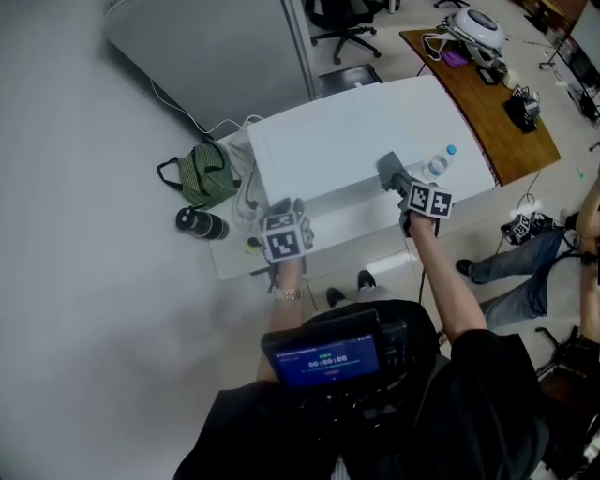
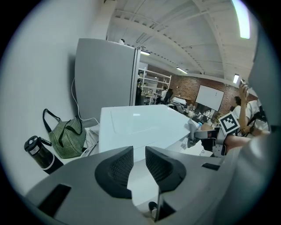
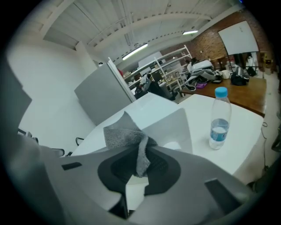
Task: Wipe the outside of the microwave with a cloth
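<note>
An open-plan office or lab workspace is indicated: a whiteboard [image 2: 210, 97] on a brick wall [image 2: 186, 88], metal shelving [image 2: 156, 81], a swivel chair [image 1: 343, 22], an equipment-strewn wooden tabletop [image 1: 487, 108] and ceiling strip lights [image 3: 135, 50] are seen.

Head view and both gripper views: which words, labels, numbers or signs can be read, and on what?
None can be read.
Blue-lit screen on the chest-worn black device: rows of characters, too blurred to read.
Blue label on the clear plastic water bottle: print too small to read.
Marker cube: black-and-white square patterns, no words.
</note>
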